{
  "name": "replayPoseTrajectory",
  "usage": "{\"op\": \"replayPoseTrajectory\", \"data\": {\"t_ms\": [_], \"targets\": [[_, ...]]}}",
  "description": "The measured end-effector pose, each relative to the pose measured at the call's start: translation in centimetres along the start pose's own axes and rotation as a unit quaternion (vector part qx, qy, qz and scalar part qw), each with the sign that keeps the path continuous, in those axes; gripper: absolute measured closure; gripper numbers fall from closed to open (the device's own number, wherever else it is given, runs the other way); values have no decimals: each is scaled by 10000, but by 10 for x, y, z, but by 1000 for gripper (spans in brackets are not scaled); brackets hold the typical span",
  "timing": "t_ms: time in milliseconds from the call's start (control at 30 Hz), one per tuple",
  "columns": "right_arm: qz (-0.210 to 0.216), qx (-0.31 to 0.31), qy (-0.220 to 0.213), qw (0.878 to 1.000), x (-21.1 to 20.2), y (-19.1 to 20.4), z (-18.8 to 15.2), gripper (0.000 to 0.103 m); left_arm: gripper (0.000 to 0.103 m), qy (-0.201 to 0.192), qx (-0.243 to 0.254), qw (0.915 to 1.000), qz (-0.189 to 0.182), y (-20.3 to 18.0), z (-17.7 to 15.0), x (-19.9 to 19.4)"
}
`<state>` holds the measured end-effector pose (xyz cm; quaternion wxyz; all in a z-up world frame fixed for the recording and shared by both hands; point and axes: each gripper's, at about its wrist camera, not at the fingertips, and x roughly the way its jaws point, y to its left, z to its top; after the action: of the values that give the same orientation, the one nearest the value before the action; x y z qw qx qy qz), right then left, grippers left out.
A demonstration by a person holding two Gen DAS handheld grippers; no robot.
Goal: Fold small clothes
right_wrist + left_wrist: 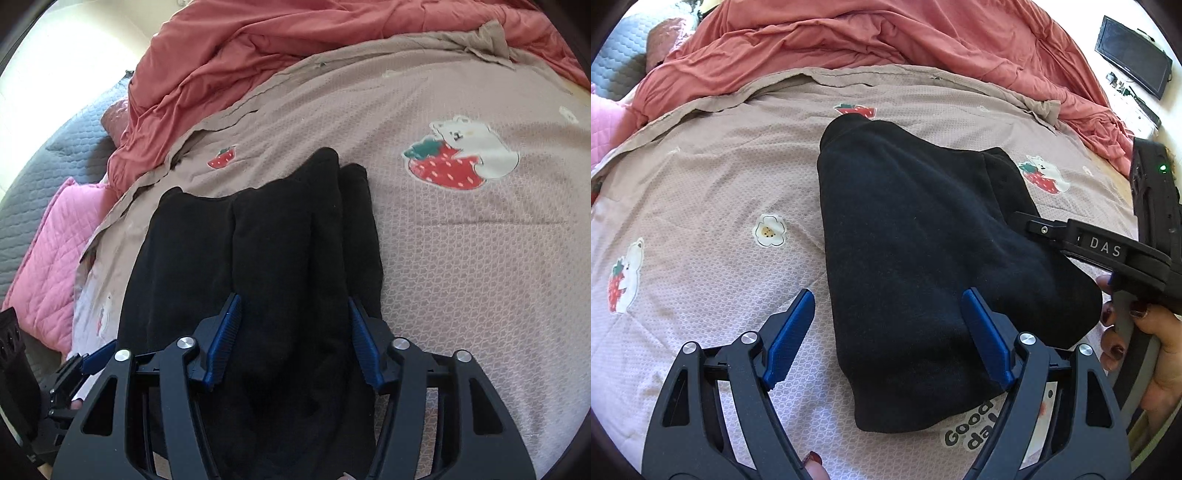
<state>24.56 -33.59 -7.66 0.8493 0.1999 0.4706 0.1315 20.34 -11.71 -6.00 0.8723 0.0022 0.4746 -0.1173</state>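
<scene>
A black garment (916,258) lies folded over itself on the mauve bedspread (720,177); it also shows in the right wrist view (280,240) with lengthwise folds. My left gripper (888,306) is open, its blue pads straddling the garment's near left edge just above it. My right gripper (293,314) is open over the garment's near end, with cloth between the spread pads. The right gripper's body (1108,251) shows at the garment's right edge in the left wrist view. Whether either gripper touches the cloth cannot be told.
A crumpled red duvet (886,33) lies across the far side of the bed. A pink quilted pillow (55,240) and a grey quilt (44,158) lie to the left. A dark monitor (1134,55) stands at the far right, beyond the bed edge.
</scene>
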Motion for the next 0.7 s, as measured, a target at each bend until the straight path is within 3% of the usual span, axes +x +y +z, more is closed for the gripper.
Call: {"op": "replayPoseTrajectory", "data": {"t_ms": [67, 133, 267, 400, 600, 700], "targets": [[-40, -256, -66, 9996, -4, 8, -1, 69, 28, -9, 16, 10000, 55, -2, 1, -1], [-121, -545, -181, 9983, -9, 18, -1, 89, 28, -18, 38, 9999, 113, -4, 2, -2], [14, -666, -544, 9963, -33, 27, 3, 90, 28, -124, 7, 9999, 101, -5, 5, -12], [-196, -923, -789, 9924, -47, 30, 7, 90, 28, -189, 22, 9998, -45, -9, 9, -17], [-575, -410, -256, 9972, -19, 2, 5, 90, 26, 84, 114, 9998, -139, -20, 4, 2], [-497, -190, -209, 9984, -21, -7, 4, 82, 24, 123, -28, 9997, -194, -16, 1, 5]]}}
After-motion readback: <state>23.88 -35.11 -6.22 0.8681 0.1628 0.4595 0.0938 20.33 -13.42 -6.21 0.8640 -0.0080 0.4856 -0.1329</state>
